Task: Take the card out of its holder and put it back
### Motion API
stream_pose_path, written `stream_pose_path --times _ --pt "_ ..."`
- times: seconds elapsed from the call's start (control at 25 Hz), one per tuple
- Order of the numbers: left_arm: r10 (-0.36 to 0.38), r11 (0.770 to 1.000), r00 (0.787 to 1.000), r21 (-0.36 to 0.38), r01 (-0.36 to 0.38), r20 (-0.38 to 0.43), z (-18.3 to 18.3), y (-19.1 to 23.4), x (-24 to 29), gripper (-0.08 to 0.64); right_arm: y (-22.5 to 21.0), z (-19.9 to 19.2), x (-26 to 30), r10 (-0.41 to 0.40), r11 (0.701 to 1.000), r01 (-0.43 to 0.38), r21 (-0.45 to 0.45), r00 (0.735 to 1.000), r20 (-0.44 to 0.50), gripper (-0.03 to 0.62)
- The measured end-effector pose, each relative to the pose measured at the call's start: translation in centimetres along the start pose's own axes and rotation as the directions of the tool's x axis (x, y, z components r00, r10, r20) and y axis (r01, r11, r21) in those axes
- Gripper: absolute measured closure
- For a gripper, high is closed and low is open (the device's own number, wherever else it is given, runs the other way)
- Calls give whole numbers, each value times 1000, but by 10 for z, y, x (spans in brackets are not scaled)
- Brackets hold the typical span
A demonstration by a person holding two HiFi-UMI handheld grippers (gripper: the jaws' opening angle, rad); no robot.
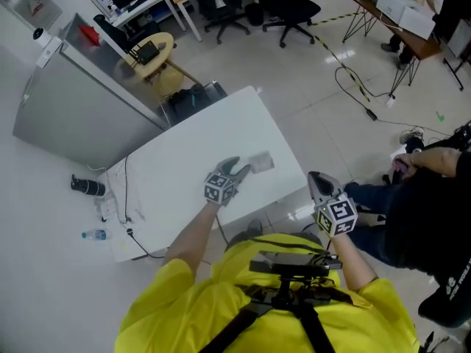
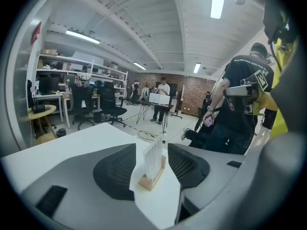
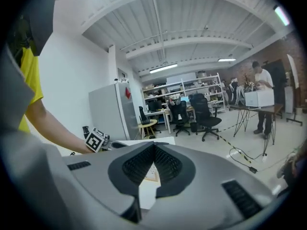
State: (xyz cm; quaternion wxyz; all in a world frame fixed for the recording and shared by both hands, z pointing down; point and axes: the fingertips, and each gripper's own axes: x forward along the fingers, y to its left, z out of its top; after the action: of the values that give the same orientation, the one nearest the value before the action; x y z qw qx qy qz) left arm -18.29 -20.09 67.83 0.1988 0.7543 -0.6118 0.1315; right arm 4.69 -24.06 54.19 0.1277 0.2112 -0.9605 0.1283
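left gripper (image 1: 241, 168): fingers (image 2: 115, 169) wide, either side of the card (image 2: 154, 156), no contact
card: upright in its wooden holder (image 2: 152, 178) on the worktop (image 1: 184, 168)
right gripper (image 1: 318, 181): fingers together, I've got nothing in there

The person's wearing a bright yellow t-shirt (image 1: 176, 307) with short sleeves. Over it there's a black harness (image 1: 302, 316), with straps spreading down from a black bracket (image 1: 291, 265) at the chest. Both the left gripper (image 1: 241, 168) and the right gripper (image 1: 314, 176) are smooth, rounded shells of light grey plastic. Each one has a white cube (image 1: 219, 188) covered in black square markers. The inner faces of the jaws have black pads (image 2: 115, 169) with a fine mesh-like texture, and the grey shells have little black rectangular slots (image 3: 79, 166) on top.
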Motion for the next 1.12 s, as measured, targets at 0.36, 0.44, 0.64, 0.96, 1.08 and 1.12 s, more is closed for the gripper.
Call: stream_pose_path --times 0.36,0.44,0.64,0.96,1.08,1.12 --pt "-181 974 975 113 195 -127 -32 9 26 354 48 -55 41 -80 996 74 -58 992 -94 586" --pt "-222 964 963 113 240 -150 -39 8 34 354 58 -59 47 -102 994 97 -48 989 -103 586" --pt "-330 933 933 98 346 -142 -45 7 46 354 81 -67 41 -163 987 161 -22 980 -111 586" --pt "-427 895 900 102 434 -84 -40 4 56 541 103 -94 40 -242 965 253 74 961 -133 586" --pt "-422 892 904 151 427 -63 -30 -2 56 545 109 -99 39 -253 961 266 81 957 -145 586" --pt "-422 892 906 156 424 -47 -25 -3 55 546 109 -99 40 -258 959 272 80 955 -147 586"
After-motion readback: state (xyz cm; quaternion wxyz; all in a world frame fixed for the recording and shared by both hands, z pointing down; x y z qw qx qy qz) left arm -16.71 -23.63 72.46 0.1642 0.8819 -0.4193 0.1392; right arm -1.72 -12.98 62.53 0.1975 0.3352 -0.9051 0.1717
